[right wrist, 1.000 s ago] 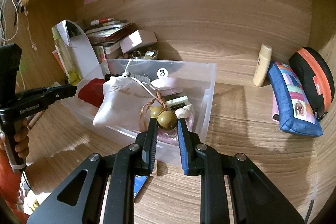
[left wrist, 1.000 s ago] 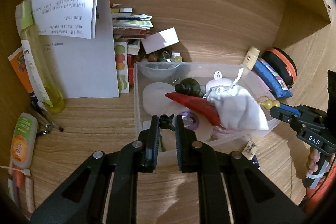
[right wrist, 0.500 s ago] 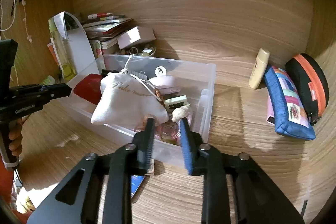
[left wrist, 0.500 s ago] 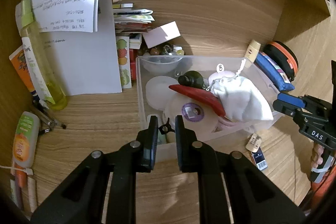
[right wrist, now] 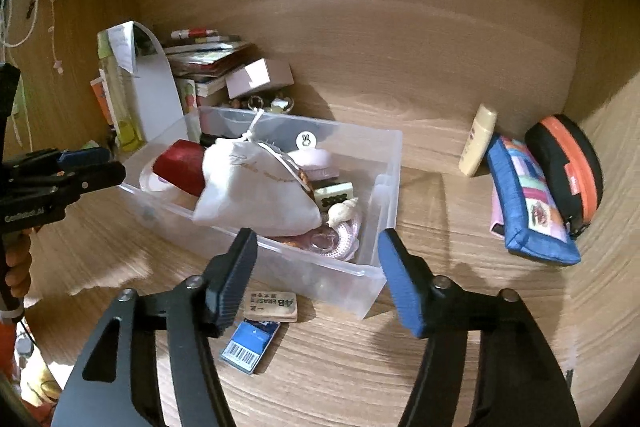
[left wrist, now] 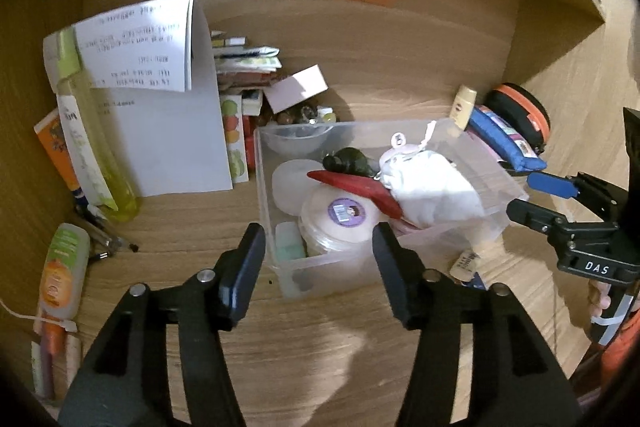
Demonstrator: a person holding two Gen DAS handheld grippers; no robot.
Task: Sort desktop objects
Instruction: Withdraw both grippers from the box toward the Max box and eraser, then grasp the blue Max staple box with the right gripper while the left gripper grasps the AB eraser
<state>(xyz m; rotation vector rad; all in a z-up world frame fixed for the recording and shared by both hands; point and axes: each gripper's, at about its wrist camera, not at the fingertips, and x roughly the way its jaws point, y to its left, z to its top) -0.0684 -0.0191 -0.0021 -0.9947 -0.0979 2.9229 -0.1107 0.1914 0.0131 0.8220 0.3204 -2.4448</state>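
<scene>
A clear plastic bin [right wrist: 384, 195] sits on a wooden desk [right wrist: 440, 367] inside a wood-walled nook, heaped with sorted things: a white drawstring pouch [right wrist: 256, 187] on top, a red piece [right wrist: 180, 167] beside it, a small shell [right wrist: 342, 211], and a round white tub [left wrist: 340, 219] with a purple label. The left gripper [left wrist: 318, 251] and the right gripper [right wrist: 316, 263] both hover just in front of the bin's near wall, jaws opening, with nothing held between them. The pile looks overfull, so the pouch could likely slide over the rim if either tong knocks the bin. An eraser [right wrist: 272, 305] and a blue barcode card [right wrist: 250, 345] lie on the desk against the bin's front, right under the right gripper, easy to push underneath. Farther off, a blue pencil case [right wrist: 524, 195] and a black-and-orange pouch [right wrist: 568, 167] lean at the right wall beside a small cream bottle [right wrist: 476, 143]; papers, books and a yellow bottle [left wrist: 92, 147] crowd the left.
</scene>
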